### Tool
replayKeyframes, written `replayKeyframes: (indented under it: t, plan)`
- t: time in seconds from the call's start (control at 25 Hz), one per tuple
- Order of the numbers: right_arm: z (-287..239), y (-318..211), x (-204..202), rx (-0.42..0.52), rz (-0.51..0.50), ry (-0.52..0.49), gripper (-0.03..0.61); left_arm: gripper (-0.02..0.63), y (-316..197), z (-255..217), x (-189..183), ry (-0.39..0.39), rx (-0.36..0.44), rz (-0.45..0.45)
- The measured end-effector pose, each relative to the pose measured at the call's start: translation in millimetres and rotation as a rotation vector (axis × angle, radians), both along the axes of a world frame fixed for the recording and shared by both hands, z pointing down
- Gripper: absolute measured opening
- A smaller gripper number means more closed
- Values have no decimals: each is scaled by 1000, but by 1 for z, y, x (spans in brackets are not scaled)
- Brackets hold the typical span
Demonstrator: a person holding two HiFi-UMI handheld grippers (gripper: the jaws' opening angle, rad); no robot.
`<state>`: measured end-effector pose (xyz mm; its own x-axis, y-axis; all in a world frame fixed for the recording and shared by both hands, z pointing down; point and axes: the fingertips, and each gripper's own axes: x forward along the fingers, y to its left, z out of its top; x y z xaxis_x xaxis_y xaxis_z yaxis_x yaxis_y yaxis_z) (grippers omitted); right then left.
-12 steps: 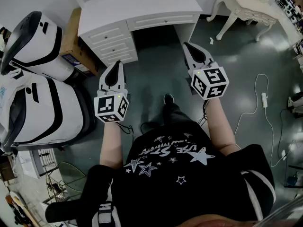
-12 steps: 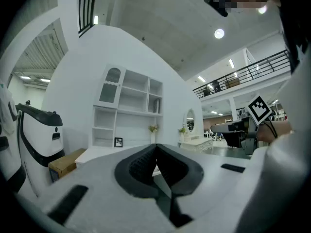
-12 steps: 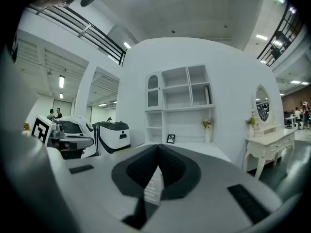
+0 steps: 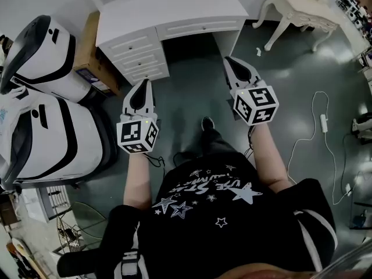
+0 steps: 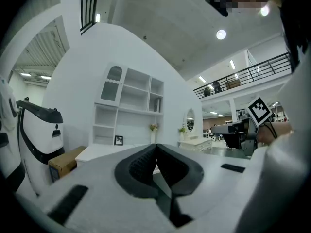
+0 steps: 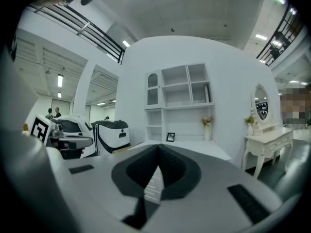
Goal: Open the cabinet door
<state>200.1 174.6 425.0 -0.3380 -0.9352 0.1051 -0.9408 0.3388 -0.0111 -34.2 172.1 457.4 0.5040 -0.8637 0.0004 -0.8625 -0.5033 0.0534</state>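
Holding both grippers out in front of your chest, you have the left gripper [image 4: 143, 81] clenched, its jaws pressed tip to tip with nothing between them. The right gripper [image 4: 228, 58] is clenched the same way, tips together and empty, and it stands well apart from the left one. Neither touches any furniture.

Ahead of both tips stands a white desk [image 4: 174, 7]. Its stack of drawers [image 4: 138, 54] lies just beyond the left gripper's tip, and the right gripper's tip is near the desk's right end. On the desk rises a white shelf unit [image 5: 130, 111]. The cabinet door [image 5: 113, 84], the arched one with a pane, sits closed at the unit's upper left corner. It is above and ahead of both grippers and well apart from either tip. A small picture frame [image 5: 118, 140] stands on the desktop below that door.

To the left of the left gripper are a cardboard box [image 4: 87, 42] and two large white machines [image 4: 43, 45]. To the right of the right gripper stands a dressing table [image 6: 266, 141] with an oval mirror [image 6: 261, 101], and a white cable [image 4: 317, 118] lies on the floor.
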Motion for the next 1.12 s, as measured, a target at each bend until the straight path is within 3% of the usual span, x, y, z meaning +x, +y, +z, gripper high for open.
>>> replayKeyframes:
  t: [0.28,0.32,0.4,0.68,0.8,1.12]
  plan:
    - [-8,-14,-2,30,-5,-37,5,9,-13,-14,-17,30,29,-55]
    - [-10,-18,-1,35,-5,-40,5,33,-17,-16,-19,41,34,-65]
    - [-13,-28,2,44,-6,-49,5,185,-25,-20,-22,62,40,-68]
    - [-8,-95,14,33,-12,-79,5,442,-80,-22,-19,69,57,-78]
    - [-7,-140,12,32,-44,-72,5,473,-117,-19,-22,69,47,-98]
    - [-13,-277,29,33,-95,-78,5,485,-239,-24,-11,58,29,-178]
